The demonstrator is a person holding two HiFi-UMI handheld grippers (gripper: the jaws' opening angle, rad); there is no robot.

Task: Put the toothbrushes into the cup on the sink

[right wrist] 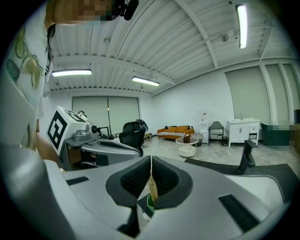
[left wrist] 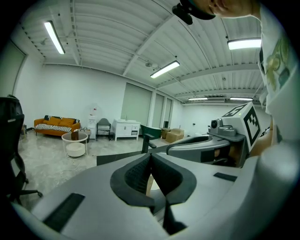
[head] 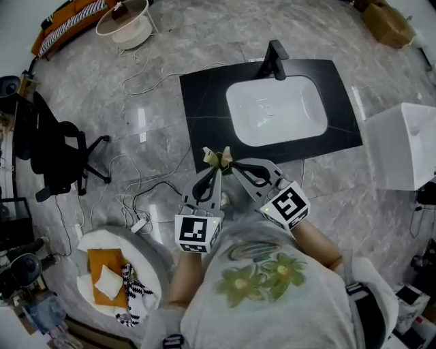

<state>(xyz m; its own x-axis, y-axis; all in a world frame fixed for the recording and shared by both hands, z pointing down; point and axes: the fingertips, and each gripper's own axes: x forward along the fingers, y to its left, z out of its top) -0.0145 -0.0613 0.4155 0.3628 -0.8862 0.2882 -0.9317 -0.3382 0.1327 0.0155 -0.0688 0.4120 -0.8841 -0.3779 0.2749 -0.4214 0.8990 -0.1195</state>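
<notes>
1. The left gripper point(left wrist: 151, 158) is clamped shut on the pale edge of the toothbrush pack point(left wrist: 149, 185).
2. The right gripper point(right wrist: 151, 161) pinches the same tan-and-green pack from the other side.
3. In the head view, both tips meet at the pack. It is held up off the surface, at the near edge of the black countertop point(head: 204, 102), toward its left corner.
4. Beyond lie the white basin point(head: 276, 109) and the black faucet point(head: 274, 60).

Grey marble-tiled floor point(head: 157, 82) fills the head view, black office chair point(head: 58, 153) at left, orange striped sofa point(head: 68, 20) and round white table point(head: 126, 24) upper left, ceiling strip lights point(left wrist: 55, 37) glowing.
</notes>
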